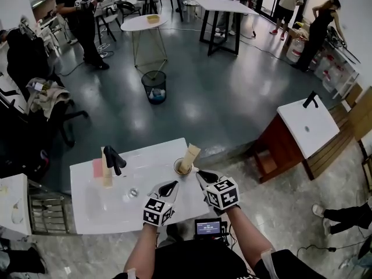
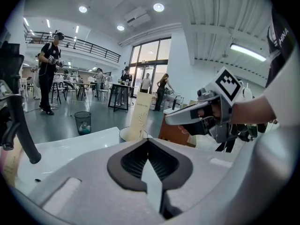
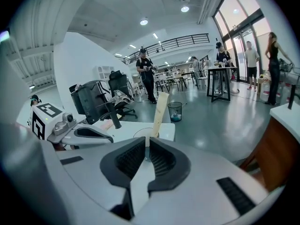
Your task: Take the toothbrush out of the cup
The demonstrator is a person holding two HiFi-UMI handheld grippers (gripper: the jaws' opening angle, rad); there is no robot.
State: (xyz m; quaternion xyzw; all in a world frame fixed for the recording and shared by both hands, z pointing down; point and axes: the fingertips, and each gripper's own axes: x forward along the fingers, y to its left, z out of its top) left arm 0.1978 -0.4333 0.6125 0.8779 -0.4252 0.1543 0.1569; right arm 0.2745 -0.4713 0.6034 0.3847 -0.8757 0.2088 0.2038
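"Where is the toothbrush sitting right now?"

"The tall, flat, beige toothbrush in its card sleeve [image 1: 190, 156] is standing in the round pale cup [image 1: 181, 168], tilting slightly. The cup is resting at the right edge of the white surface [image 1: 151, 156], close to its far right corner."

"So nothing is being lifted?"

"No. The right hand-held gripper [image 3: 147, 138] is hovering just on the near side of the cup and pointing at it. Its dark ribbed jaws are standing a narrow slit apart with nothing between them. I'm seeing the sleeve through that slit, but it is standing farther off, not within the pads."

"And the other one?"

"The left hand-held gripper [image 2: 148, 139] is waiting beside it, nearer the middle of the surface's near edge. Its jaws are pressing together on nothing."

"How far along is the job, would you say?"

"I'm judging it barely begun. The approach is looking mostly done. Widening the jaws, closing on the sleeve above the rim and lifting it clear of the cup are all remaining."

"Is anything getting in the way?"

"Not that I'm seeing. The black curved tap [image 1: 113, 158] and the pale upright block [image 1: 107, 173] are standing near the left edge, well apart from the cup."
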